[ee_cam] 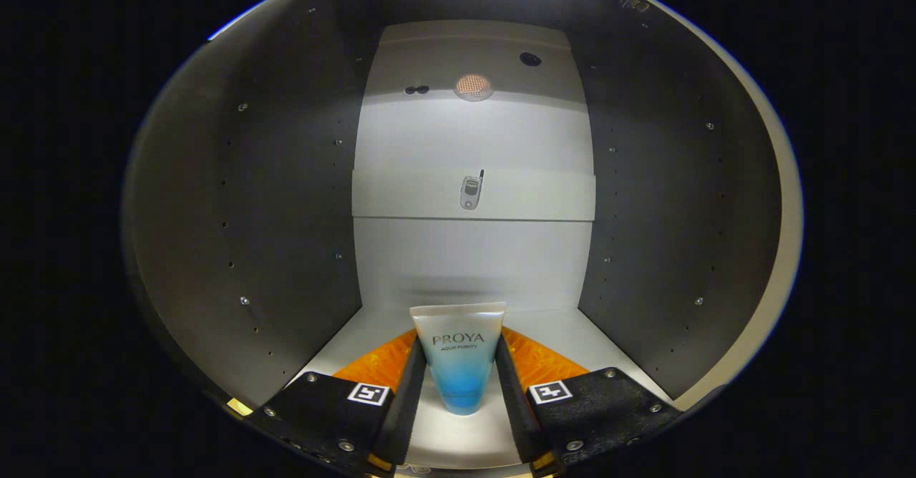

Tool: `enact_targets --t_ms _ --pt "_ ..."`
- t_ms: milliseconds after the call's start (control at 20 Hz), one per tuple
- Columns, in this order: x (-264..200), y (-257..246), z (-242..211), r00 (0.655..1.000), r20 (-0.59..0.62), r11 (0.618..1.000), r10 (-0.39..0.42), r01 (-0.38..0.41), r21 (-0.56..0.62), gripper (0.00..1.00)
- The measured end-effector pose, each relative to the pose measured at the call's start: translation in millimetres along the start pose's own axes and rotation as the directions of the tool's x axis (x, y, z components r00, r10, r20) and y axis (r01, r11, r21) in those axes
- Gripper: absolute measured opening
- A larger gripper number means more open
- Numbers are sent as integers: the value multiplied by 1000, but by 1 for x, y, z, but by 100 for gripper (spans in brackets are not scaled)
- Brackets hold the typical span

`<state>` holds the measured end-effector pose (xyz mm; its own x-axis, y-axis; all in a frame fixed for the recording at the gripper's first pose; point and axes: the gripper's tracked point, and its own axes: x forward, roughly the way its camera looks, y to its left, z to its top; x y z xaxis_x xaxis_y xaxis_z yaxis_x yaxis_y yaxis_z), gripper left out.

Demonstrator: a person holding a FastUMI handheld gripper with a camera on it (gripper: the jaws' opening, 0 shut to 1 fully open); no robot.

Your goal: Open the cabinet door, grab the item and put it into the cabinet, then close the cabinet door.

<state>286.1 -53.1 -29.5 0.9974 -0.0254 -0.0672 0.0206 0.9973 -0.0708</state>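
Inside the cabinet (pixel 286 213), the gripper (pixel 458 385) clamps the tube (pixel 459 356).

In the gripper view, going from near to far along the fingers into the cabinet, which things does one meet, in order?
Gripper fingers pressing the white-and-blue tube → bare white cabinet floor → white back wall with the small phone-shaped object → the round perforated fitting higher up.
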Motion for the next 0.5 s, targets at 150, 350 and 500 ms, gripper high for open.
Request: enact_targets --t_ms 150,350,500 --pt "-7 3 1 1000 -2 1000 -18 18 4 64" --pt "-40 -1 8 999 1 999 -34 34 29 94" --pt "-80 -2 19 999 14 996 -30 29 83 94"
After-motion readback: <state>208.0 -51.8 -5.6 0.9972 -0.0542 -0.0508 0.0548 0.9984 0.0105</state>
